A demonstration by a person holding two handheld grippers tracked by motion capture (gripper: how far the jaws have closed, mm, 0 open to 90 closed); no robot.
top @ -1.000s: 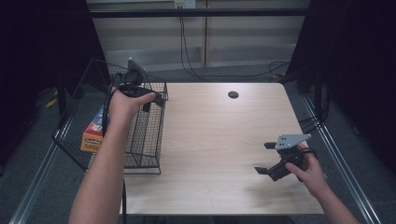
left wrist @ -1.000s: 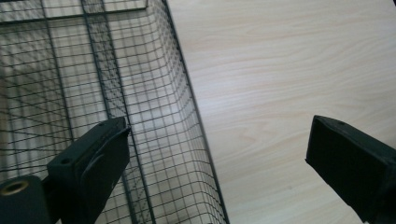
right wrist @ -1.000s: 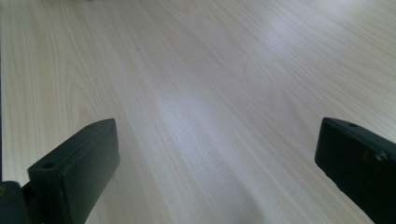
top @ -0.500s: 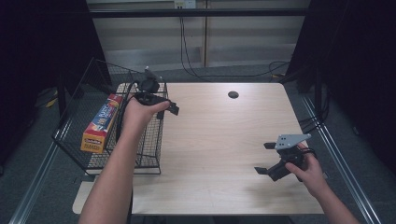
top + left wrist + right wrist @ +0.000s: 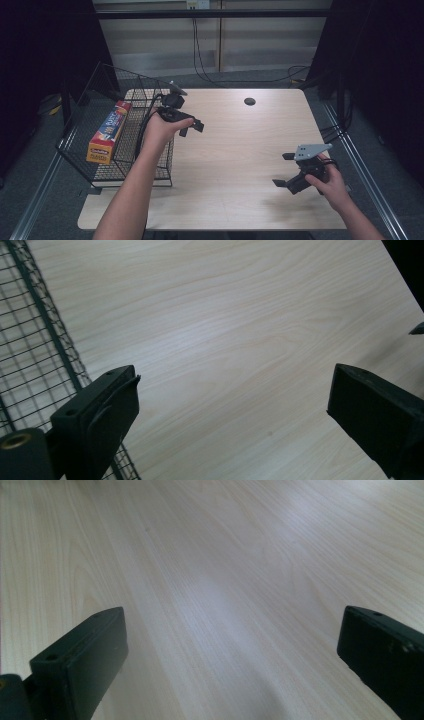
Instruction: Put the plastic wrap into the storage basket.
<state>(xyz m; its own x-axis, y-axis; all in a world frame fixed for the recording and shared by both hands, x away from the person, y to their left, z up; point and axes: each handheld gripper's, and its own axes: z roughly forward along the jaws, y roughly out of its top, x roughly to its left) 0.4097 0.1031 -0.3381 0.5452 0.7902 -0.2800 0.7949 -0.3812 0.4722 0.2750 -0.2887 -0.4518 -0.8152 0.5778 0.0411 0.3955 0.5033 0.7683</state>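
- The left gripper (image 5: pixel 192 125) is held above the counter (image 5: pixel 240 150), just beside the right wall of the wire basket (image 5: pixel 100 160) that stands at the counter's left edge.
- Its fingers (image 5: pixel 100 415) are spread wide apart, and nothing is held between them; bare wood is seen below them in the left gripper view, with the basket's mesh at the left.
- An orange and blue box (image 5: pixel 107 132) is seen inside the basket, lying lengthwise against the basket's left wall, well apart from the left gripper.
- The right gripper (image 5: pixel 287 170) is held low near the counter's front right corner, with its grey three-cornered plate (image 5: pixel 312 150) on top.
- Its fingers (image 5: pixel 85 655) are likewise set wide apart and empty, and plain wood grain is shown between them in the right gripper view.
- A dark round hole (image 5: pixel 249 101) is seen in the counter near its far edge.
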